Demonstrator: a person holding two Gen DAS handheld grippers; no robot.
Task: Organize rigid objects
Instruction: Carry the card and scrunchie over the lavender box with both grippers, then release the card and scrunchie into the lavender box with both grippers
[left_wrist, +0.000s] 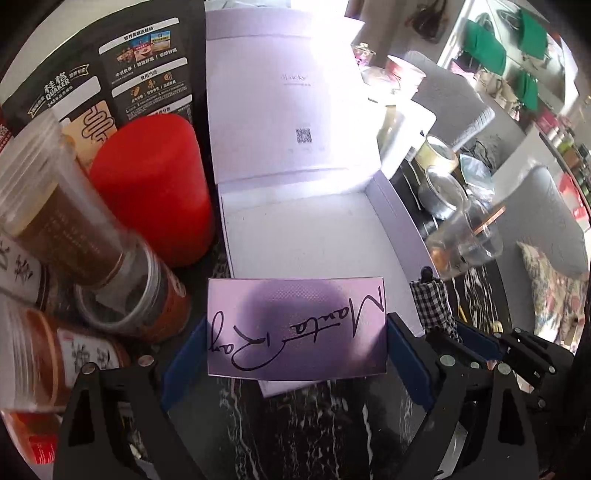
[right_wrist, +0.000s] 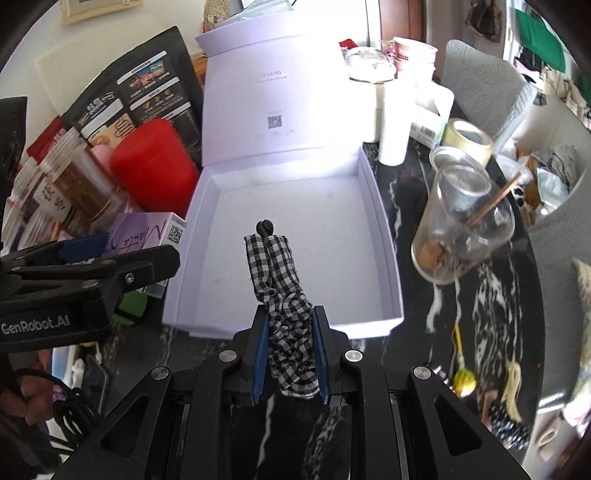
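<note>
An open white gift box (left_wrist: 306, 236) (right_wrist: 280, 236) lies on the dark marble table, lid upright behind it, inside bare. My left gripper (left_wrist: 295, 328) is shut on a small lilac box with handwritten lettering (left_wrist: 295, 326), held at the box's near left edge; it also shows in the right wrist view (right_wrist: 147, 230). My right gripper (right_wrist: 290, 332) is shut on a folded black-and-white checked umbrella (right_wrist: 280, 288), whose tip reaches over the white box's front. The umbrella also shows in the left wrist view (left_wrist: 432, 299).
A red canister (left_wrist: 155, 184) (right_wrist: 155, 166), spice jars (left_wrist: 103, 258) and a black Quaker bag (left_wrist: 110, 74) crowd the left. A tilted clear glass cup (right_wrist: 465, 221) with a stick, a tape roll (right_wrist: 469, 140) and white containers (right_wrist: 395, 122) stand right.
</note>
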